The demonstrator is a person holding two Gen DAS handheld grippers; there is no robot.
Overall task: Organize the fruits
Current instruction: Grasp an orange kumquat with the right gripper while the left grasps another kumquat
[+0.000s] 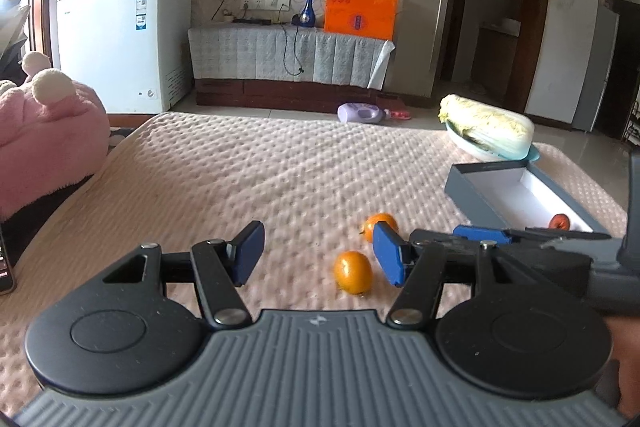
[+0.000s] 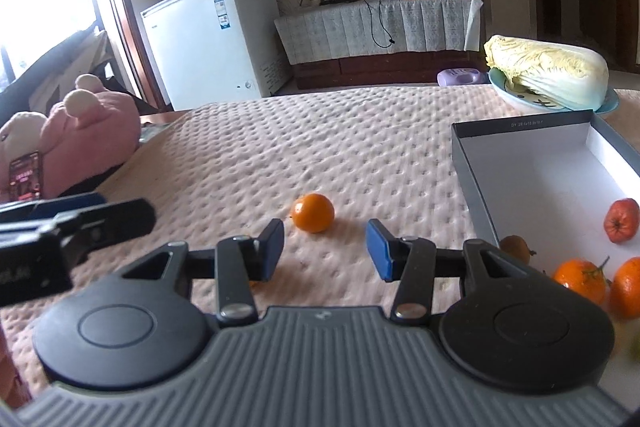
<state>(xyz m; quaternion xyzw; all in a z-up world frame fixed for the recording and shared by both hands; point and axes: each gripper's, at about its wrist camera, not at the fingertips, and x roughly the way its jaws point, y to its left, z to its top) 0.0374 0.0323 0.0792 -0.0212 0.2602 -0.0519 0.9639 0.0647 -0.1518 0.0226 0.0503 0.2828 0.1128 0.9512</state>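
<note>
Hovering over the pink quilted surface [image 1: 280, 167], the left gripper [image 1: 318, 253] is holding its jaws released — a small oval orange fruit [image 1: 353, 272] is lying between them, untouched, with a second round orange fruit [image 1: 376, 221] just beyond at one o'clock. The right gripper [image 2: 325, 247] is also keeping its jaws released and empty, the round fruit [image 2: 313, 212] sitting ahead at twelve o'clock. At three o'clock the grey cardboard box with white lining [image 2: 520, 163] is holding several orange fruits [image 2: 580, 277].

2 oranges [image 1: 353, 272] [image 1: 380, 223] loose on quilt | grey box [image 2: 520, 131] open, white inside | fruits [image 2: 582, 277] inside
</note>
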